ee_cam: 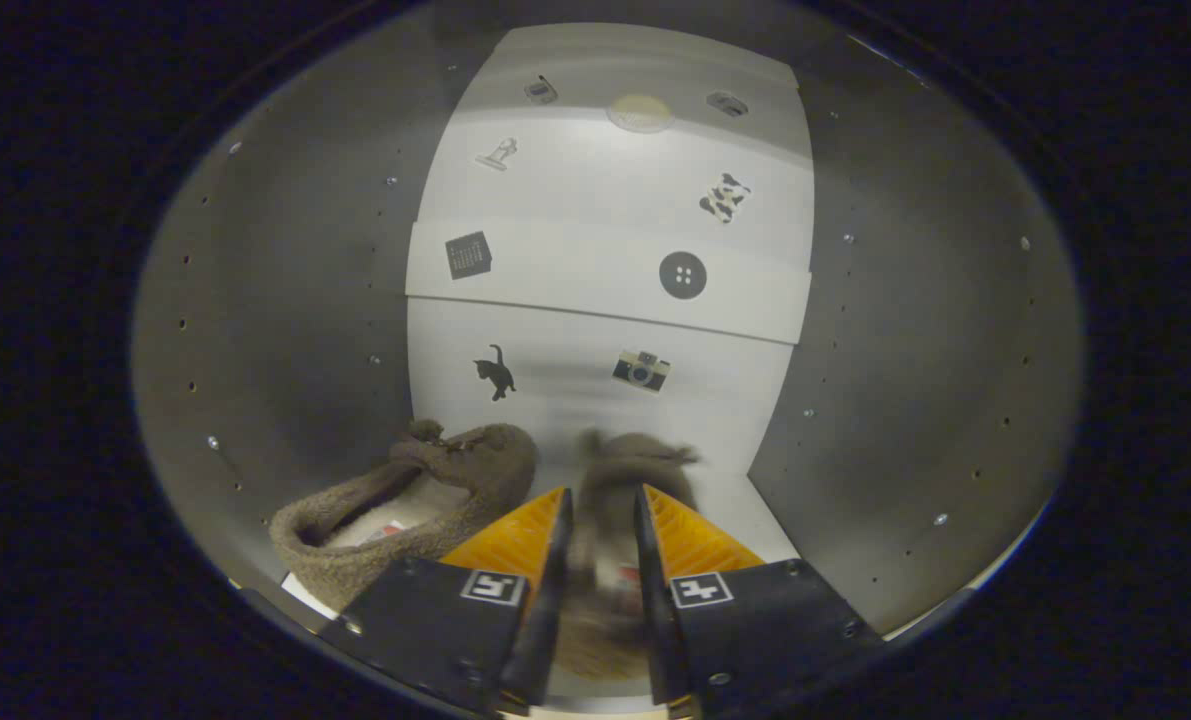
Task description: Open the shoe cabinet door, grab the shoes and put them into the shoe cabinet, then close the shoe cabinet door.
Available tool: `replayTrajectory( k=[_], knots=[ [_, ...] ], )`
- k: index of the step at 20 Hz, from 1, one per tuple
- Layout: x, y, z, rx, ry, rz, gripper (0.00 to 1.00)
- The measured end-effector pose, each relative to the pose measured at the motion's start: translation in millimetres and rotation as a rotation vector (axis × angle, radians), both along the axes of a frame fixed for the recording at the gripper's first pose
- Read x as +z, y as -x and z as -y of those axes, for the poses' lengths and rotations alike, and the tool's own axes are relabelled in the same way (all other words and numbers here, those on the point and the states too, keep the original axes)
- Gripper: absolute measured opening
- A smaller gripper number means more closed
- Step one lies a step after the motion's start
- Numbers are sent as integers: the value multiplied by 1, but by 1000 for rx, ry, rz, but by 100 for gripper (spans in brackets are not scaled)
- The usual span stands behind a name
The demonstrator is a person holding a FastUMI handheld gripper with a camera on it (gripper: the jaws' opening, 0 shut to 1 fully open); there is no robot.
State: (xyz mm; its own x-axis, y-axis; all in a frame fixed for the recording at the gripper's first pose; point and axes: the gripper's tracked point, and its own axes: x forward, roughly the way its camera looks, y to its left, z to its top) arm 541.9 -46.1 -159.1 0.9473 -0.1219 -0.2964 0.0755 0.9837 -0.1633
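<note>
Inside the white shoe cabinet point(285, 300), the gripper point(603, 530) is being held with its 2 fingers pinched onto a brown fuzzy slipper point(615, 590), which is being gripped between them and is showing some blur. The slipper's long axis is running along the fingers, toe end point(645, 455) pointing ahead toward the cabinet's white back panels point(605, 270), which are being seen with small stickers, among them a black cat sticker point(495, 373) and a camera sticker point(641, 370). A 2nd brown fuzzy slipper with a pale lining point(405, 510) is already lying on the cabinet floor point(745, 505), just left of the fingers, its long axis angled a little away from the held one. Bare floor is being left right of it, so the held slipper is judged as being set down there, beside its mate. The door is not being closed yet.
</note>
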Motion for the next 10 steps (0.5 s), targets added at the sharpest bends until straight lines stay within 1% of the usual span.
replayTrajectory(
  k=[2,3,5,6,8,10],
  knots=[
    [7,12,-2,-7,-6,13,57],
    [13,21,-6,-7,-12,17,57],
    [24,40,-12,-5,-27,37,65],
    [30,52,-14,-12,-31,43,76],
    [37,78,-24,2,-51,48,99],
    [46,107,-35,28,-72,58,100]
  ],
)
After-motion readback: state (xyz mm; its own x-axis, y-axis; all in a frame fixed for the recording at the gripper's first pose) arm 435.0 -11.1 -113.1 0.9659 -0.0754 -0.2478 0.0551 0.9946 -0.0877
